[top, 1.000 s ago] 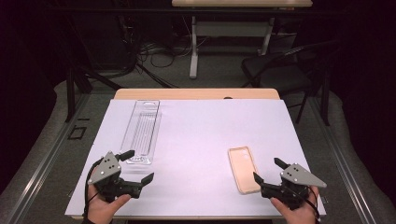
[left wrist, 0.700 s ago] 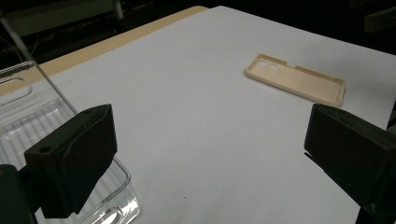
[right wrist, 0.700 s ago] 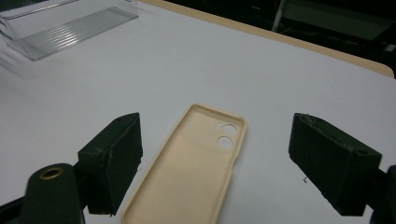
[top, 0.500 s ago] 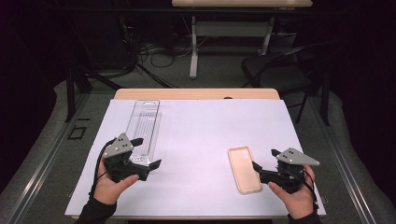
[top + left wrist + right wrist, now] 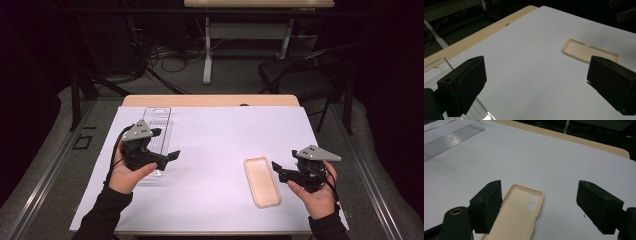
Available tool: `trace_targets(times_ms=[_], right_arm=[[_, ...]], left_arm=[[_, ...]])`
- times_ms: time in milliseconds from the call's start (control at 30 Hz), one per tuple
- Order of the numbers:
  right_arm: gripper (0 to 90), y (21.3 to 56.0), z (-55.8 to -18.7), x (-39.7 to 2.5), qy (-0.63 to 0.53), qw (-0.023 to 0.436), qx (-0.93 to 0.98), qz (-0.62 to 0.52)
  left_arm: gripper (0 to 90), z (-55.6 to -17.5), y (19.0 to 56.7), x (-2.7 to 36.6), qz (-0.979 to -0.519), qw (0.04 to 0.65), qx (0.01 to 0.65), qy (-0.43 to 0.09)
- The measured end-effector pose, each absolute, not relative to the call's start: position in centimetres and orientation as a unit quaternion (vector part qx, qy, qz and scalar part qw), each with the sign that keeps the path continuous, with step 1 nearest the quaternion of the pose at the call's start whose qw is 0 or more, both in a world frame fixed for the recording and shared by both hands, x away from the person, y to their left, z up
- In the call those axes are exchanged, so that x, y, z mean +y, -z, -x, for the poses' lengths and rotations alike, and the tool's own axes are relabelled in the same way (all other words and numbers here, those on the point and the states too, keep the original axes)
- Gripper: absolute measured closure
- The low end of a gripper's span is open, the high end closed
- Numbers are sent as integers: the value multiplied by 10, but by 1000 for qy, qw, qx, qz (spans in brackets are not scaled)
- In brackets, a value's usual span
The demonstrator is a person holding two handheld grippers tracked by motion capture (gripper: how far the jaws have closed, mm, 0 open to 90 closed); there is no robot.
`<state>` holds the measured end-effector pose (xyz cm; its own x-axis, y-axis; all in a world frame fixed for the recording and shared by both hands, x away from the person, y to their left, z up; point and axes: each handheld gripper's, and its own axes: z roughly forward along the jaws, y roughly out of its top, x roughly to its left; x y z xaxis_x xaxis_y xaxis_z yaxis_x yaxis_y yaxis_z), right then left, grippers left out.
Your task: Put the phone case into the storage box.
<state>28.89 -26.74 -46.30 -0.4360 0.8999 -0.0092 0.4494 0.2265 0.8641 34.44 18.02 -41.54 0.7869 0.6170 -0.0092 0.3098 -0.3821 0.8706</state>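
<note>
At the far left of the high view we saw the clear tray (image 5: 159,131) lying lengthwise on the white sheet (image 5: 220,145) that covered the table (image 5: 210,100). It bore no label or writing that we could read. Our left claw (image 5: 167,156) hung over the tray's near end, held in the left hand (image 5: 127,172), with a cable looping from it. In the left gripper view its jaws stood wide apart with nothing between them but white sheet; a corner of the tray (image 5: 434,72) showed beside the left-hand jaw.

Toward the right lay the case (image 5: 262,181), a beige phone shell, open side up, flat on the sheet and well apart from the tray. In the right gripper view we made out two round camera holes near its far end (image 5: 520,212); no brand or lettering could be read on it. The same case showed farther off in the left gripper view (image 5: 589,51).

Just right of the case sat our right claw (image 5: 276,171), held in the right hand (image 5: 315,197). Its jaws were spread wide and gripped nothing; the case's near part lay close by the left-hand jaw, but whether they touched we could not tell.
</note>
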Motion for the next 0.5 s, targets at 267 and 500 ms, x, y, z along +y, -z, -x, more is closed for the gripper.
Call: trace_targets(times_ms=[267, 500], right_arm=[[155, 460, -297, -268, -415, 265, 737, -463], [227, 454, -300, -268, -412, 273, 732, -468]], left_arm=[[25, -362, 412, 165, -815, 476, 288, -163], [25, -369, 411, 157, -814, 477, 289, -165]])
